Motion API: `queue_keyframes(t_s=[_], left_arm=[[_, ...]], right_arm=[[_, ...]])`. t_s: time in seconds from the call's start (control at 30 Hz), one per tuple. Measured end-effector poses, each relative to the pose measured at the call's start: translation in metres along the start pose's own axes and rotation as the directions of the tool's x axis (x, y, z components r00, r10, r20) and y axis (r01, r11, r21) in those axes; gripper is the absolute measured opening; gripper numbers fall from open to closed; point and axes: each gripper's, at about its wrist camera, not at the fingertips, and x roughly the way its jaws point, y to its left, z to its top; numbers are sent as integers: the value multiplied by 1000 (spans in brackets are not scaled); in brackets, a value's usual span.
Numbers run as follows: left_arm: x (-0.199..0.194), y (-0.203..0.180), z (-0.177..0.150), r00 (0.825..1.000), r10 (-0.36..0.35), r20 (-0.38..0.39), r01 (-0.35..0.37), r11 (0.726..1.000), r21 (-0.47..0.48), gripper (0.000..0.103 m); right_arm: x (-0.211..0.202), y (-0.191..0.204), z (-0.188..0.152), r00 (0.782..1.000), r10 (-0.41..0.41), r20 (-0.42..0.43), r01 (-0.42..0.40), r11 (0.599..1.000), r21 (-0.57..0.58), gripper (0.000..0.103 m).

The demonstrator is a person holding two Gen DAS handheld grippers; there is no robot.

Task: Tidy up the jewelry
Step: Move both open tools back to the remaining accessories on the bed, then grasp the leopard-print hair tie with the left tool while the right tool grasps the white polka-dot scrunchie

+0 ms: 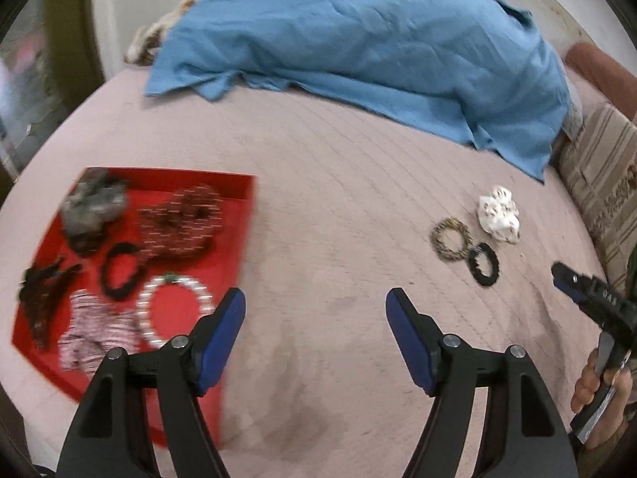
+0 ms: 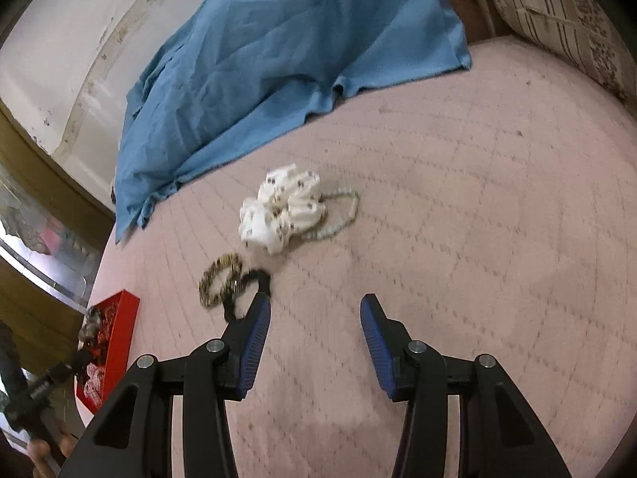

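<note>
The pink quilted bed (image 1: pixel 338 199) carries everything, with a crumpled blue cloth (image 1: pixel 358 36) heaped at its far side. On my left sits the red tray (image 1: pixel 235 215), already holding scrunchies, a black hair tie, a dark claw clip and a pearl bracelet (image 1: pixel 175 310). Well apart from it lie the pieces not yet sorted: a white scrunchie (image 2: pixel 278 211) with a pale bead strand (image 2: pixel 338 215) touching it, and nearer me a gold-and-black bracelet (image 2: pixel 221 283) touching a black hair tie (image 2: pixel 245 290).

My left gripper (image 1: pixel 314 318) hangs beside the tray, fingers spread wide and empty. My right gripper (image 2: pixel 314 318) points at the loose pile, fingers apart, nothing between them; its left finger overlaps the black tie in view, though I cannot tell whether it touches.

I judge I am reaching for the next piece. That calls for swinging slightly left, straddling the tie's band, then closing.
</note>
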Motion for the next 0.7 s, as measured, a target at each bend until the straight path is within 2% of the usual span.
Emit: queue_keyframes(t_s=[0.2,0.43,0.7], left_arm=[[31,-36,13,998,-37,-43,38,999,30,72],[71,-69,30,997,-21,-73,27,996,82,72],[122,-87,42,987,-71,-143,74,997,15,72]], right_arm=[[21,7,17,1000,14,-21,-15,999,-50,51],[43,17,42,997,80,-13,-81,992,-99,51],[71,26,64,989,146,-18,-147,982,-116,51]])
